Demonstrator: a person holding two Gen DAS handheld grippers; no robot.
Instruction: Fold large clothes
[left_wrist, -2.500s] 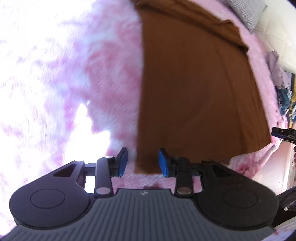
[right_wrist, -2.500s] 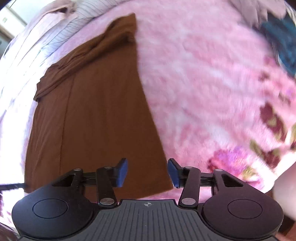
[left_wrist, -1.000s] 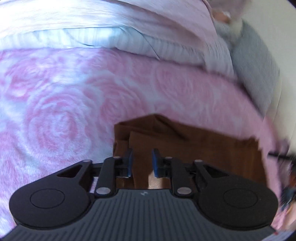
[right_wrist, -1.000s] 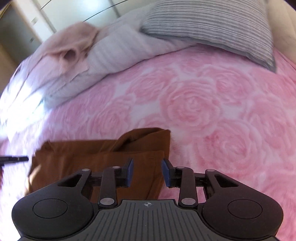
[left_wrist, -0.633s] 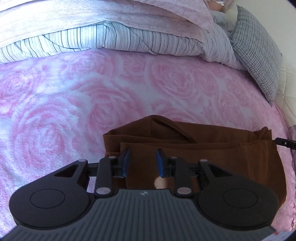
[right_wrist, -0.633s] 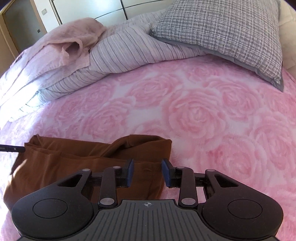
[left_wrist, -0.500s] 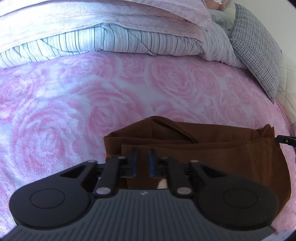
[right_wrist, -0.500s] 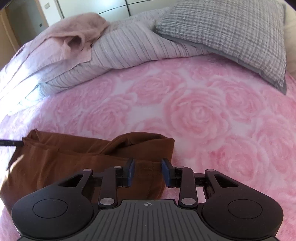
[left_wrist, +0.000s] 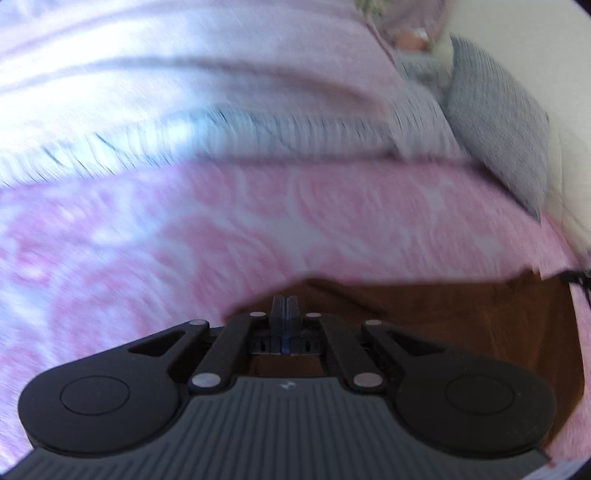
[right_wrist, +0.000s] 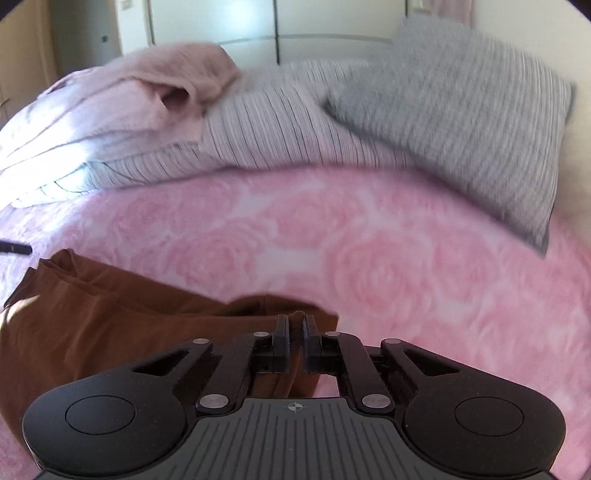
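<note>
A brown garment lies folded on the pink rose bedspread. In the right wrist view my right gripper is shut on the garment's far right corner, and a fold of brown cloth shows between its fingers. In the left wrist view, which is blurred, my left gripper is shut at the garment's far left corner, with its fingertips pressed together on the cloth's edge. The garment stretches between the two grippers. Each gripper's tip shows at the edge of the other's view.
A grey checked pillow leans at the head of the bed on the right. A striped duvet and a bunched pale pink blanket lie behind the bedspread. White wardrobe doors stand beyond them.
Both grippers have closed on the garment's far corners. Both views have shifted and blurred, and the garment's edge has lifted a little off the bedspread.
</note>
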